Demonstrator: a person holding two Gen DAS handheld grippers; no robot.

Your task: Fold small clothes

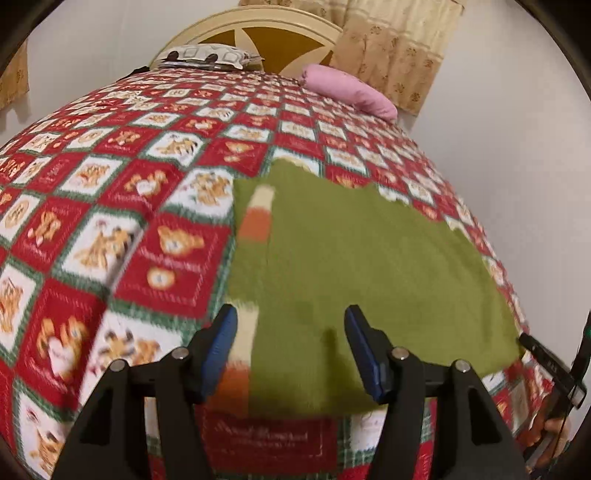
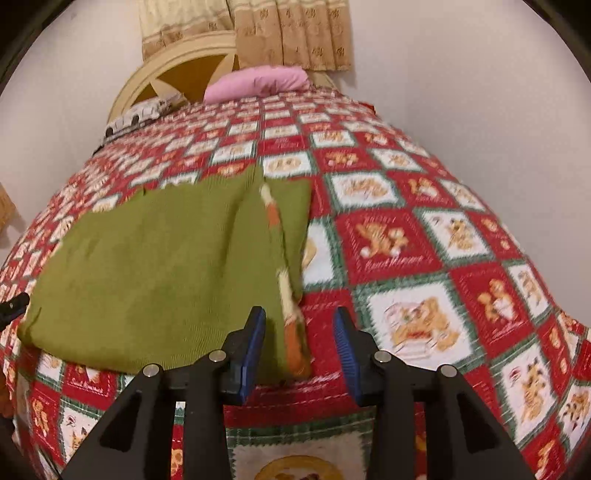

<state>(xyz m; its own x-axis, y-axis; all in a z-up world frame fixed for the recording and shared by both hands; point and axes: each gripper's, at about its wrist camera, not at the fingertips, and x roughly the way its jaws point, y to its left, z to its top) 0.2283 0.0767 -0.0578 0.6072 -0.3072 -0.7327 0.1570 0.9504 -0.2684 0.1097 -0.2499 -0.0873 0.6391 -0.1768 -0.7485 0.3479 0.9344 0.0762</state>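
An olive-green small garment (image 1: 369,251) with a cream and orange stripe (image 1: 258,218) lies flat and folded on the red patchwork quilt (image 1: 110,221). My left gripper (image 1: 291,314) hovers open over the garment's near left edge, and its blue pads touch nothing. In the right wrist view the same garment (image 2: 155,266) spreads to the left. My right gripper (image 2: 299,314) stands open over its near right corner, where the stripe (image 2: 286,295) runs; nothing is pinched. The other gripper's black tip shows at each view's edge.
A pink pillow (image 1: 351,92) and a patterned pillow (image 1: 207,57) lie at the head of the bed, against a cream and brown headboard (image 1: 258,33). Beige curtains (image 2: 288,33) hang behind. White walls flank the bed, and the quilt (image 2: 424,258) stretches to the right.
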